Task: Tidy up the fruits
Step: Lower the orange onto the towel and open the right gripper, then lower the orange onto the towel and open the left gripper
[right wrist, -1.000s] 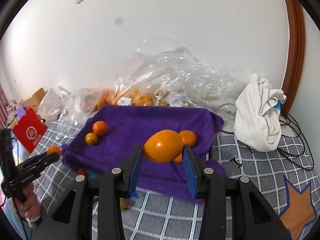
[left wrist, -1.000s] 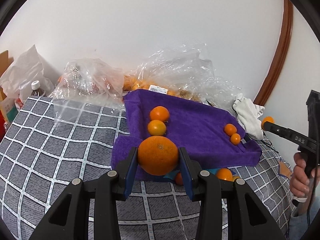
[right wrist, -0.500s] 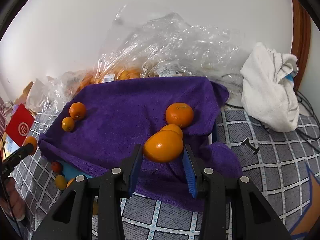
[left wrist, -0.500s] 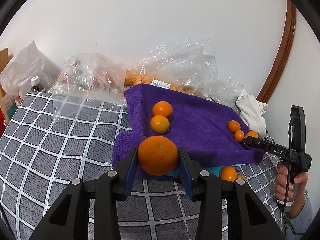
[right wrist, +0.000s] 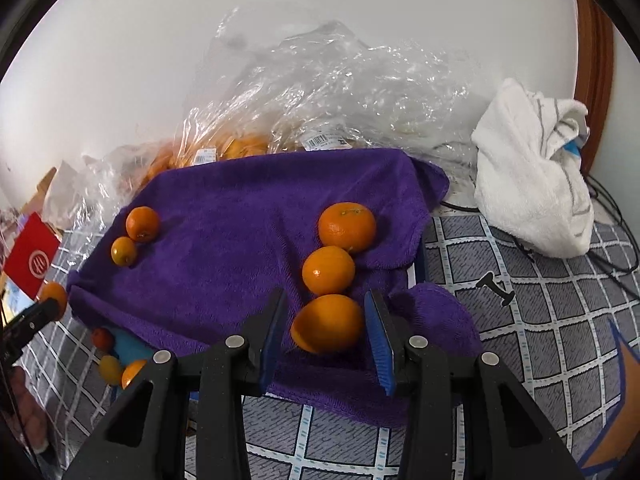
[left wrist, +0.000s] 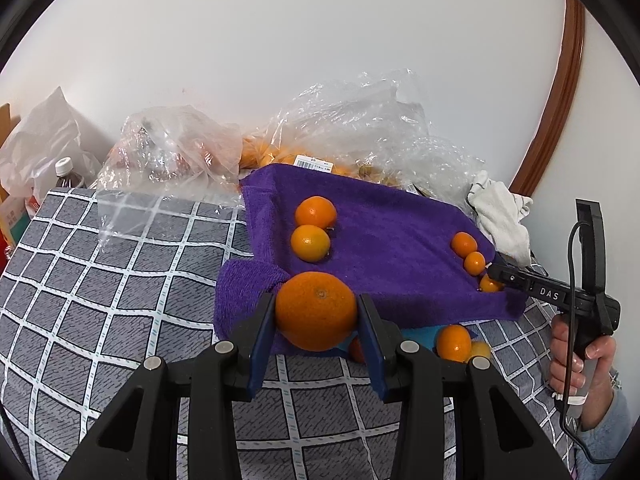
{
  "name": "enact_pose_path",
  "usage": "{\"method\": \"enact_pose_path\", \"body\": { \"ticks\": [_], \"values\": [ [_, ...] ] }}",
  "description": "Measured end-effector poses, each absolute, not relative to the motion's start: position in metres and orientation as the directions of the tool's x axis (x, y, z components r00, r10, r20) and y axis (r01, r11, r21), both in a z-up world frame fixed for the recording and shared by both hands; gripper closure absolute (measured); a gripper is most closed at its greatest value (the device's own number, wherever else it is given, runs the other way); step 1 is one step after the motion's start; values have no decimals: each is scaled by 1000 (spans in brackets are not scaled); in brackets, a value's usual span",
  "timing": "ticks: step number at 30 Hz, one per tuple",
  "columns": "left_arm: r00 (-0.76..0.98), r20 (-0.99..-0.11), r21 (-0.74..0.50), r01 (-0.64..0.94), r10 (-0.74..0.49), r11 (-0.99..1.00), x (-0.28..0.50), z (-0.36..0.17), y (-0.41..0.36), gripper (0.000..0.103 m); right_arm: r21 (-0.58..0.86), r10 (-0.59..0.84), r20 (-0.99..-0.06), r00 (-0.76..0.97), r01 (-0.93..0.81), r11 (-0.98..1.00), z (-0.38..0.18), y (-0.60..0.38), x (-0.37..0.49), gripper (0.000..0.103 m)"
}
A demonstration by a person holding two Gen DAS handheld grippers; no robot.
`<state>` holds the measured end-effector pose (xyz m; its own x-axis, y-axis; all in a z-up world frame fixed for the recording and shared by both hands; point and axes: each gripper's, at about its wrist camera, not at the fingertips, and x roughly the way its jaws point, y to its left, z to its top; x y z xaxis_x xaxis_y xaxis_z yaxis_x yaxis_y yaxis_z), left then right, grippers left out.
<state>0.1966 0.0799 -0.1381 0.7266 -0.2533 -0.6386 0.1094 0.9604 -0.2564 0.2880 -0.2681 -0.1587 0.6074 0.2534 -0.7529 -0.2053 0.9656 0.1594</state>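
My left gripper (left wrist: 316, 320) is shut on a large orange (left wrist: 316, 310), held above the near-left corner of the purple towel (left wrist: 392, 240). Two oranges (left wrist: 315, 212) lie in a row on the towel beyond it. My right gripper (right wrist: 328, 328) has its jaws parted around an orange (right wrist: 328, 323) that rests on the purple towel (right wrist: 240, 216), in line with two other oranges (right wrist: 329, 270). Two small oranges (right wrist: 142, 224) lie at the towel's other side. In the left wrist view the right gripper (left wrist: 494, 276) sits over the towel's right edge by small oranges (left wrist: 464, 245).
Clear plastic bags of fruit (left wrist: 344, 144) lie behind the towel against the wall. A white cloth (right wrist: 532, 168) and cables lie at the right. Loose small fruits (left wrist: 454, 342) lie on the grid-patterned cover (left wrist: 120, 300) by the towel's near edge. A bottle (left wrist: 66, 174) stands far left.
My right gripper has come down onto the towel and its jaws have opened, leaving the orange resting behind the row of two. My left gripper still holds its orange and has edged nearer the towel.
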Motion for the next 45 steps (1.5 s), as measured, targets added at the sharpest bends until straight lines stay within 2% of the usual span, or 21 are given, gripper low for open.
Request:
{"method": "enact_pose_path", "body": {
  "ticks": [4, 9, 13, 17, 21, 24, 30, 36, 45],
  "values": [
    [732, -637, -239, 110, -242, 965, 196, -138, 79, 65, 169, 258, -742, 618, -200, 965, -152, -272, 284, 61],
    [737, -635, -227, 109, -232, 968, 196, -136, 78, 65, 197, 279, -709, 648, -199, 960, -138, -277, 276, 50],
    [742, -643, -209, 71, -192, 975, 193, -130, 79, 65, 200, 284, -695, 660, -201, 959, -131, -280, 271, 50],
    [714, -655, -258, 96, -247, 961, 200, -114, 73, 65, 202, 283, -682, 674, -198, 959, -124, -283, 265, 50],
    [714, -661, -228, 104, -232, 968, 216, -104, 55, 65, 204, 291, -661, 692, -207, 957, -115, -284, 260, 49],
    [697, -683, -221, 89, -219, 971, 234, -111, 45, 65, 197, 289, -658, 696, -211, 957, -112, -284, 258, 49],
    [713, -693, -124, 28, -107, 992, 252, -131, 38, 65, 188, 281, -652, 704, -208, 960, -108, -286, 253, 49],
    [692, -712, -131, 31, -116, 991, 256, -146, 44, 65, 201, 279, -658, 699, -194, 960, -109, -287, 255, 49],
    [659, -744, -104, 49, -111, 993, 267, -154, 37, 65, 143, 240, -681, 692, -195, 970, -119, -276, 256, 49]
  ]
}}
